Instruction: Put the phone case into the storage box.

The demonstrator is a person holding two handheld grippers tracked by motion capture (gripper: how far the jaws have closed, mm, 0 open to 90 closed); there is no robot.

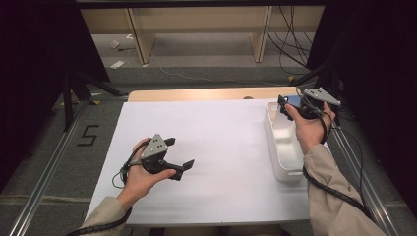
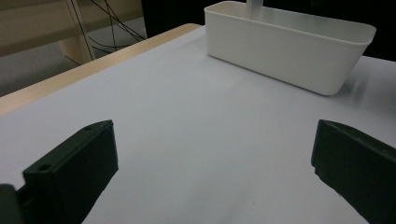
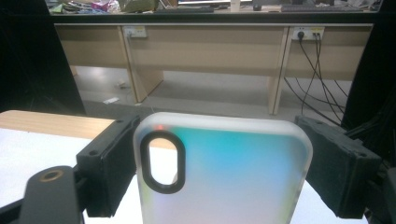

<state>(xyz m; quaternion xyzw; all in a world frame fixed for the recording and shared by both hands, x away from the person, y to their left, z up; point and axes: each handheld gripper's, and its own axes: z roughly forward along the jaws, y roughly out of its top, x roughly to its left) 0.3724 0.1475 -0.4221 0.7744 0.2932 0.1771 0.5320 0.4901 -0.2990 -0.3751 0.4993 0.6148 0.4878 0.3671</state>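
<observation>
My right gripper [image 1: 295, 105] is raised above the far end of a white bin [image 1: 281, 156] at the table's right side. Its jaws are shut on the two side edges of a translucent phone case [image 3: 233, 177] with a teal-to-blue sheen and an oval camera cutout. The case [image 1: 293, 101] stands upright between them. At the front left, my left gripper [image 1: 181, 153] hovers low over the white sheet [image 1: 221, 137], open, with nothing between its jaws. In the left gripper view the bin [image 2: 289, 53] stands ahead, beyond the wide-apart jaws.
The white sheet covers a wooden table whose bare far edge [image 1: 196, 94] shows. Behind it stand wooden desk legs [image 1: 140, 34] and loose cables [image 1: 290, 44] on the floor. Metal rails [image 1: 46, 162] run along both sides, with a "5" mark [image 1: 88, 134] on the left floor.
</observation>
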